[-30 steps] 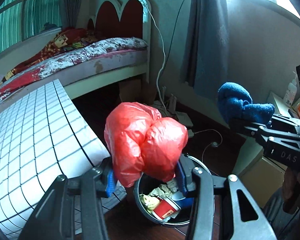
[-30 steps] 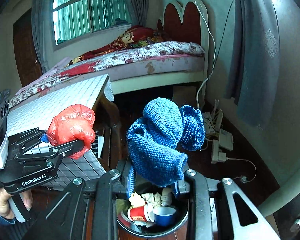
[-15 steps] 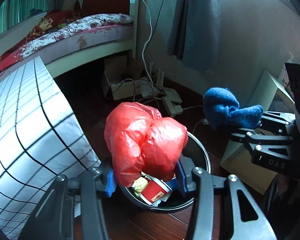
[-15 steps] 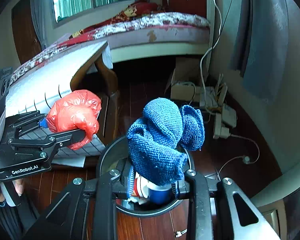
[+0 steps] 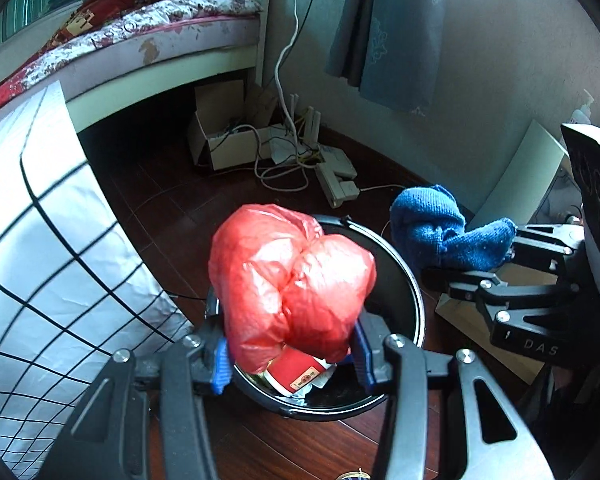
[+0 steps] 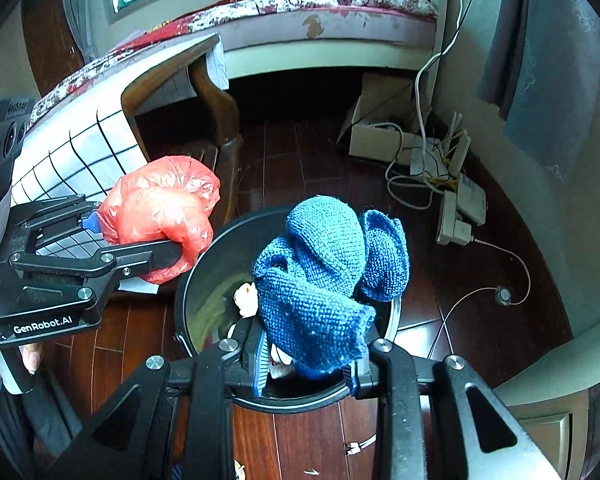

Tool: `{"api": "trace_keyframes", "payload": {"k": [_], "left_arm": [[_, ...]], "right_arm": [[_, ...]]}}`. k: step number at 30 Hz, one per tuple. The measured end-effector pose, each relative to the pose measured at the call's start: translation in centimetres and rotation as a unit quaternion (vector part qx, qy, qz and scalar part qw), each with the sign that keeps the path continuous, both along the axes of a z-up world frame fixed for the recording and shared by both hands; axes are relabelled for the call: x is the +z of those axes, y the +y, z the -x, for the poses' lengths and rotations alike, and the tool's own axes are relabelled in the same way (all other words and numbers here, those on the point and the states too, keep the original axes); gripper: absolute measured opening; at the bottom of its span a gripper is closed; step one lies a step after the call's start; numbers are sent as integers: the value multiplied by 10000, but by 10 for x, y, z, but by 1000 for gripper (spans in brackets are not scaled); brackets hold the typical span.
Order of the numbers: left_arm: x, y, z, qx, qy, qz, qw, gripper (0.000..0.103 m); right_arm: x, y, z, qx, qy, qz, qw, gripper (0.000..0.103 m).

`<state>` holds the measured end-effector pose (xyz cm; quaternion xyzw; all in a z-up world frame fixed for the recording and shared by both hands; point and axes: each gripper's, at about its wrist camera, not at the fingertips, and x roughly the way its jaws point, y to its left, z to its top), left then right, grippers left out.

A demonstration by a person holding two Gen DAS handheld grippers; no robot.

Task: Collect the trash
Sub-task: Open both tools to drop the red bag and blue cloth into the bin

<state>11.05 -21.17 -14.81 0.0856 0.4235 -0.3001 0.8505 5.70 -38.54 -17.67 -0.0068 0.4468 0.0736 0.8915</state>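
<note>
The left gripper (image 5: 290, 354) is clamped on a red bag (image 5: 290, 288), the right gripper (image 6: 306, 364) on a blue cloth (image 6: 324, 276); the bin (image 6: 192, 280) below both already holds trash, and neither item is dropped yet.

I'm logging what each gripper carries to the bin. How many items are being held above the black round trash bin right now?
2. A crumpled red plastic bag sits in the left gripper; a bunched blue knitted cloth sits in the right gripper. Both are over the bin.
</note>
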Motion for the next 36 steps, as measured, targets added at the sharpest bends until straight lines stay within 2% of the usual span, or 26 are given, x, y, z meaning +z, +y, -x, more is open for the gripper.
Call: {"api": "trace_keyframes", "payload": {"k": [8, 9, 10, 11, 12, 13, 14, 16, 17, 22, 30, 36], "left_arm": [[-16, -3, -10, -27, 330, -15, 9994, 50], [-18, -3, -11, -15, 348, 6, 9994, 54], [-20, -4, -14, 11, 364, 55, 9993, 55], [-22, -4, -16, 89, 378, 100, 9992, 67], [-27, -2, -18, 209, 386, 123, 9990, 86], [-30, 1, -21, 399, 389, 122, 9984, 93], [-32, 4, -22, 593, 355, 70, 9976, 98], [-34, 7, -20, 794, 278, -53, 9964, 99], [-35, 9, -18, 860, 257, -97, 9959, 99], [-37, 13, -13, 1023, 65, -283, 9943, 102], [-34, 19, -10, 1027, -22, -347, 9941, 102], [-19, 26, -4, 1133, -185, -302, 9929, 102]], "right_arm": [[-20, 4, -15, 279, 282, 101, 9992, 31], [-23, 5, -19, 304, 294, 155, 9990, 31], [-27, 3, -23, 307, 309, 162, 9989, 35], [-33, 1, -28, 266, 356, 127, 9989, 52], [-40, -3, -33, 166, 440, 157, 9988, 67], [-44, -4, -35, 37, 476, 291, 9984, 93], [-47, -8, -36, -80, 476, 383, 9981, 97], [-46, -13, -36, -231, 492, 337, 9980, 98], [-44, -15, -35, -294, 454, 359, 9979, 102], [-43, -17, -36, -476, 460, 509, 9965, 102], [-36, -15, -35, -462, 389, 541, 9967, 102], [-20, -7, -29, -500, 259, 533, 9970, 102]]}}
